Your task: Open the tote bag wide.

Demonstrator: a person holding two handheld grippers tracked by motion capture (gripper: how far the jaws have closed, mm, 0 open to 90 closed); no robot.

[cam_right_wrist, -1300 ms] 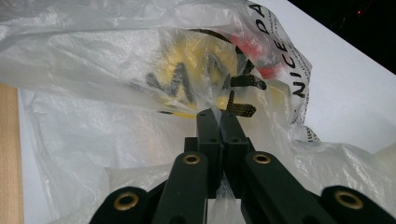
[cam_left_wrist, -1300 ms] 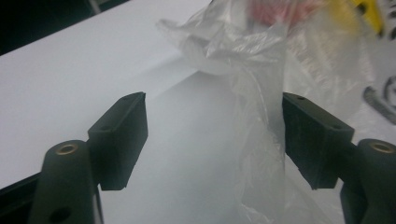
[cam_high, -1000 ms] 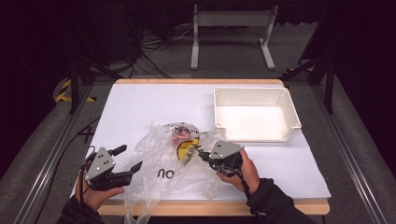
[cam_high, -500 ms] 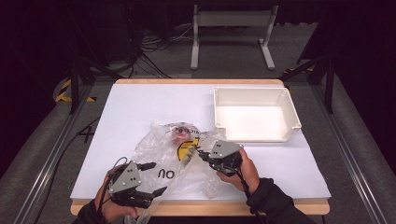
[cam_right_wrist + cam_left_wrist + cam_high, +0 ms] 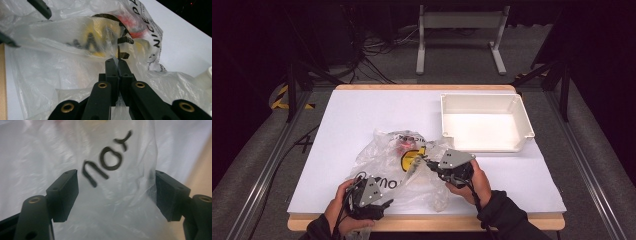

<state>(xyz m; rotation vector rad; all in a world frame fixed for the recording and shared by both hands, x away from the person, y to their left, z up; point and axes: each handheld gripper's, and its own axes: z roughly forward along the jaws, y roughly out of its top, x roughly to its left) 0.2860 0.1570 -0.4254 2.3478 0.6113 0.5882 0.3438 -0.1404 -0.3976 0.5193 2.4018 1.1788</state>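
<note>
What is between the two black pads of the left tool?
In the left gripper view, the left tool stands open, and crinkly clear plastic bag with black letters lies in the gap, not pinched by either pad.

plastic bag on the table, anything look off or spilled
Nothing spilled. The plastic bag lies crumpled and askew on the table, a red and yellow thing inside. The right gripper pinches a fold; the left gripper, jaws just closing, straddles film near the front edge. The white bin sits square.
</note>
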